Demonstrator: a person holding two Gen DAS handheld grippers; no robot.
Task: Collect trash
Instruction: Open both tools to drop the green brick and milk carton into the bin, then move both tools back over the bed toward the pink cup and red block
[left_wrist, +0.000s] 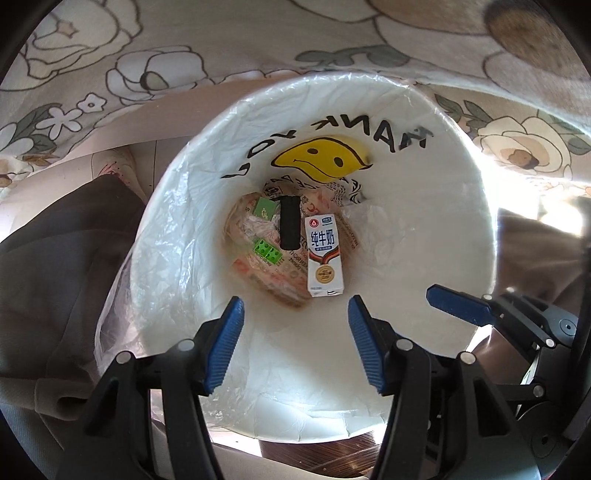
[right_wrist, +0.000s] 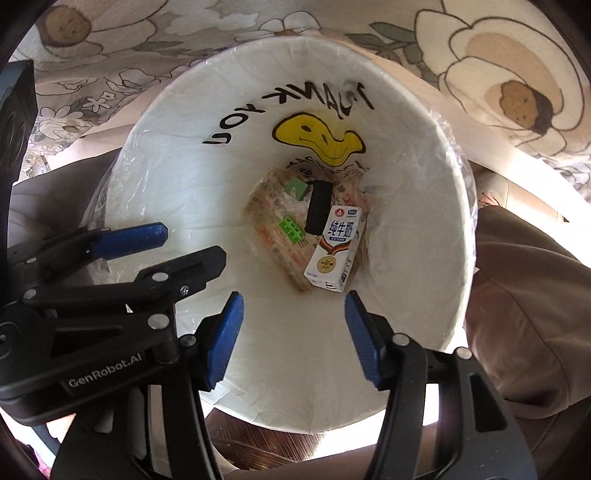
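Note:
A white bin (left_wrist: 177, 206) (right_wrist: 155, 155) lined with a smiley-face plastic bag stands below both grippers. At its bottom lie a milk carton (left_wrist: 324, 254) (right_wrist: 334, 251), a black cylinder (left_wrist: 289, 221) (right_wrist: 318, 212), a green toy brick (left_wrist: 267, 253) (right_wrist: 291, 229), a small green box (left_wrist: 265, 209) (right_wrist: 297, 187) and a printed wrapper (left_wrist: 255, 273) (right_wrist: 273, 243). My left gripper (left_wrist: 295, 325) is open and empty above the bin's mouth. My right gripper (right_wrist: 293, 321) is open and empty beside it. Each shows in the other's view, the right (left_wrist: 458, 301) and the left (right_wrist: 147, 247).
A floral sheet (left_wrist: 110, 66) (right_wrist: 498, 85) hangs behind the bin. Brown fabric (left_wrist: 55, 277) (right_wrist: 524, 295) lies on both sides. A strip of wooden floor (right_wrist: 258, 435) shows below the bin's near rim.

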